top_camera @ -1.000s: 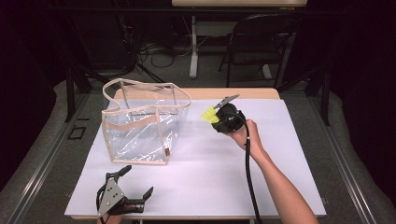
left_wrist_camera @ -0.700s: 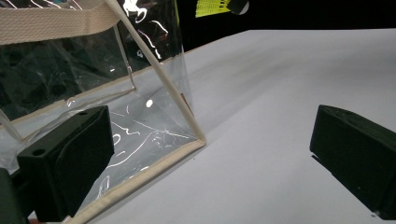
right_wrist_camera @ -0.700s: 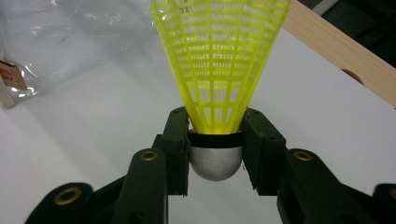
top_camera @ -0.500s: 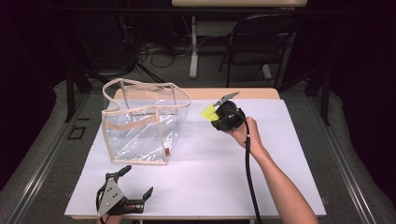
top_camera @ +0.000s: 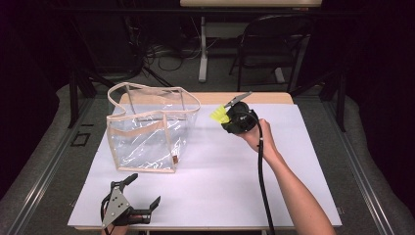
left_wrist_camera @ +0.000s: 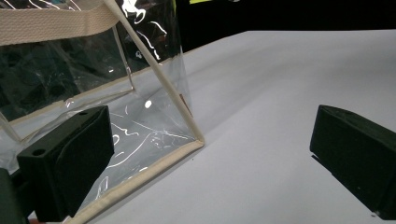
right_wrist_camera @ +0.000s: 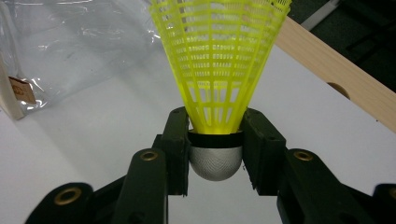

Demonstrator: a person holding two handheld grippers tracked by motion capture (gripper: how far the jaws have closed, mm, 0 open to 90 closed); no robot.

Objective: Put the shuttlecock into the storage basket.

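Note:
A yellow plastic shuttlecock (right_wrist_camera: 218,70) with a silver-grey cork (right_wrist_camera: 215,162) is clamped at its base by my right gripper (right_wrist_camera: 215,154). In the high view that right gripper (top_camera: 224,117) hovers above the table just right of the clear bag, the shuttlecock (top_camera: 219,116) pointing toward it. The clear plastic tote bag (top_camera: 149,128) with beige trim stands open-topped at the table's left. My left gripper (top_camera: 134,192) rests near the front left edge, jaws wide apart and empty. In the left gripper view the bag's lower corner (left_wrist_camera: 198,139) lies close ahead between the jaws.
A white sheet (top_camera: 220,181) covers the table, with a wooden strip (top_camera: 274,98) at its far edge. A black chair (top_camera: 274,44) and a table leg (top_camera: 202,49) stand on the floor beyond. A black cable (top_camera: 262,171) runs along the person's right forearm.
The right gripper with the shuttlecock has risen slightly and edged toward the bag. The left gripper has stayed put.

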